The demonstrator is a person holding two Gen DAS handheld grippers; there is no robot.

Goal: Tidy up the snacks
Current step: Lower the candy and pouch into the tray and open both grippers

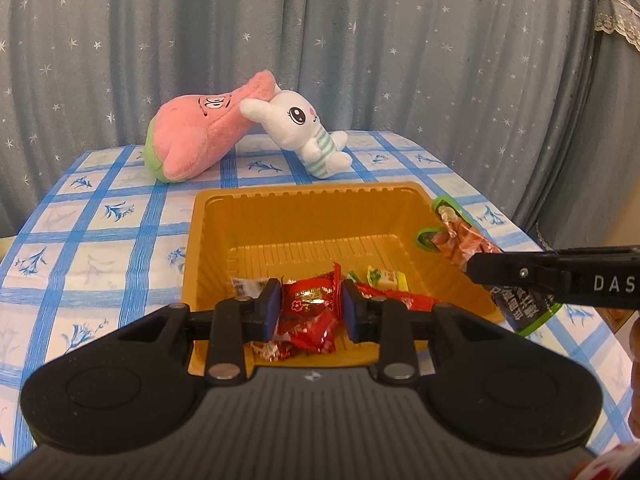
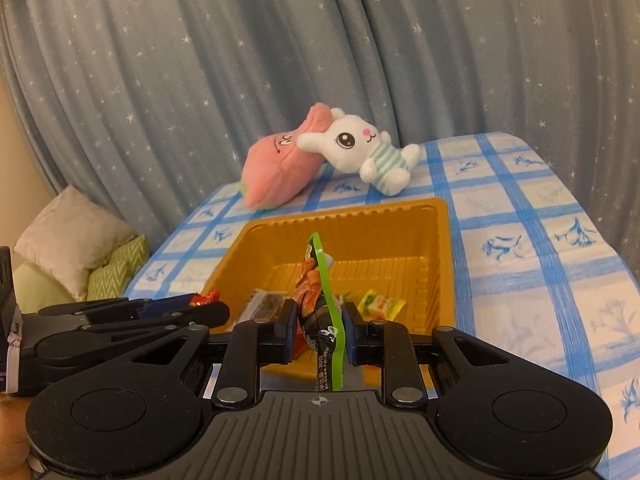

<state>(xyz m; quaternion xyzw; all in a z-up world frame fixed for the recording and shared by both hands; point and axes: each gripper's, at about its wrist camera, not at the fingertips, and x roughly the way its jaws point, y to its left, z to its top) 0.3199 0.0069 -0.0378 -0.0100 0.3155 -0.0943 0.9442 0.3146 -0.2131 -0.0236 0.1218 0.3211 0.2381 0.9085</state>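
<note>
Toys: pink plush (image 1: 196, 136) touching white rabbit plush (image 1: 304, 128)
Cloth: blue checked, covering desk (image 1: 100, 240)
Backdrop: starred curtain (image 1: 360, 40)
Left: cushions (image 2: 80, 240)

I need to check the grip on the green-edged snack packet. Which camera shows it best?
The right wrist view: the green-edged snack packet stands edge-on between the right gripper pads, over the orange tray. The left wrist view shows its printed face beside the tray's right wall, the grip point mostly hidden.
</note>
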